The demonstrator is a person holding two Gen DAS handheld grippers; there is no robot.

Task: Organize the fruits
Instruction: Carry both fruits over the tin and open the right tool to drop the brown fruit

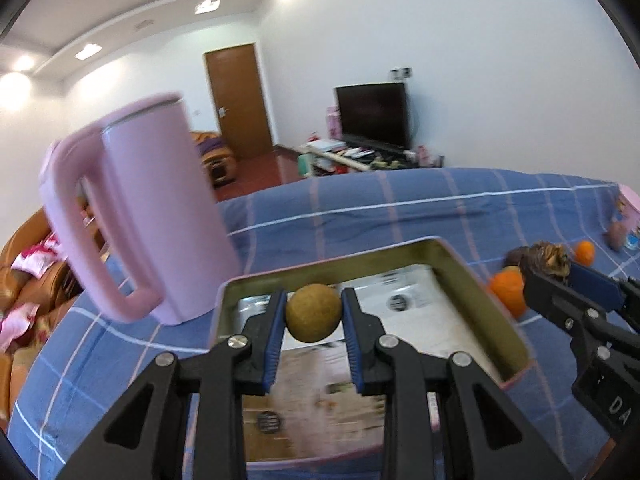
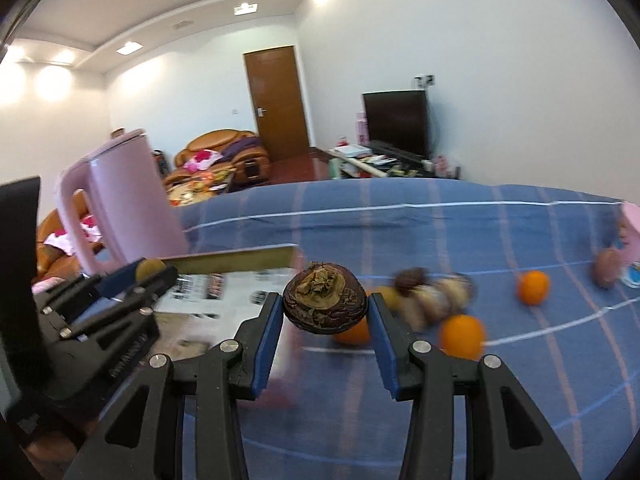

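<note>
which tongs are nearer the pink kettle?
Left. The left tongs, shut on a small round brown fruit over the tin tray, sit just right of the pink plastic kettle. The right tongs, holding a dark mangosteen, are farther right.

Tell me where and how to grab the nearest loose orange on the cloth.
Grip the nearest orange across its widest middle, coming down from above with the jaws spread wider than the fruit. It is round and sits apart on the blue checked cloth, so any side likely works; the equator should stop it slipping.
</note>
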